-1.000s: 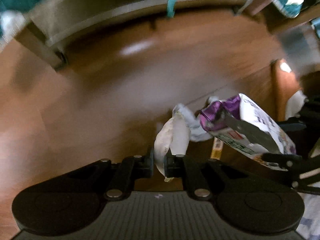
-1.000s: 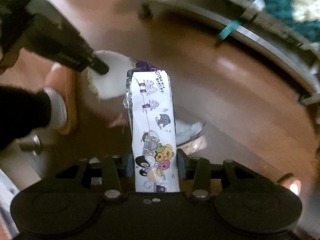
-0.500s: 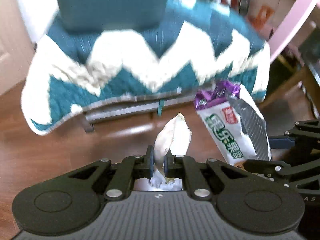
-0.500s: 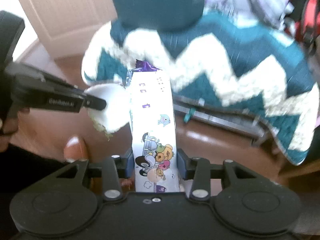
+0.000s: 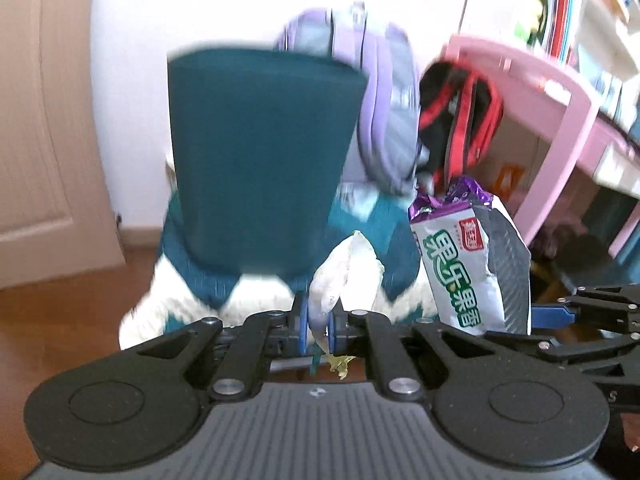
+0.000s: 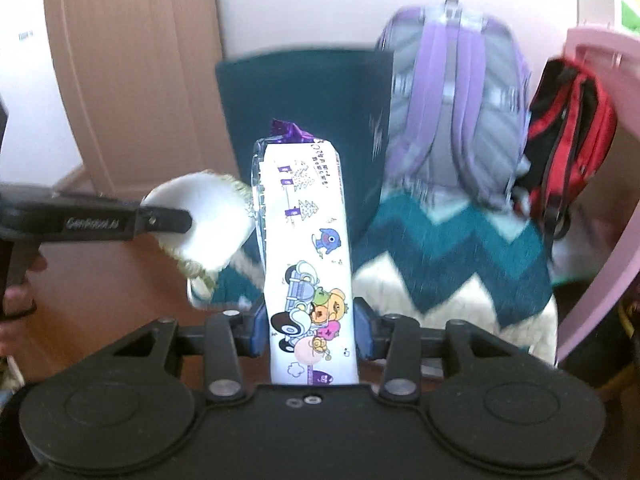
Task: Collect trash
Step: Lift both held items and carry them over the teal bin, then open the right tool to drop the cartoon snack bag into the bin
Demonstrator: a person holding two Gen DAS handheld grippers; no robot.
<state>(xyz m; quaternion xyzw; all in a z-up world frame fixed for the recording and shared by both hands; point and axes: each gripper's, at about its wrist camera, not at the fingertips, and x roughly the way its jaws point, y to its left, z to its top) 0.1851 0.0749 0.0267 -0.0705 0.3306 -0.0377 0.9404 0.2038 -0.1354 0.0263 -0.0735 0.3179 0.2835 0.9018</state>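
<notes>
both views have swung up off the wooden floor since a second ago; then the cameras looked down at bare boards and the underside of a bed frame, now they face a teal chair back (image 5: 260, 160), a purple backpack (image 6: 452, 112) and a red and black bag (image 6: 568, 140) hung beside a pink desk frame (image 5: 568, 120); the motion blur fits both hands having risen together.

left gripper (image 5: 318, 320): jaws pressed nearly together, pinching the lower end of a crumpled white tissue (image 5: 346, 272); the tissue stands up above the pads, a frayed yellowish scrap hangs below them; the grip looks unchanged from the earlier frames.

right gripper (image 6: 308, 334): jaws part-way spread and clamped on the sides of a snack wrapper (image 6: 304, 248), white with cartoon print and a purple crimped top; the wrapper stands upright between the pads, held near its lower end; it has not slipped over the last second.

the two loads ride close together, tissue just left of the wrapper in the right view; whether they touch cannot be told.

finding: both pieces of trash are off the floor and secured; pick-up appears complete for these two items; no bin shows in either view, so carrying to a bin and release appear outstanding; risk: the tissue grip is thin and the paper may tear.
</notes>
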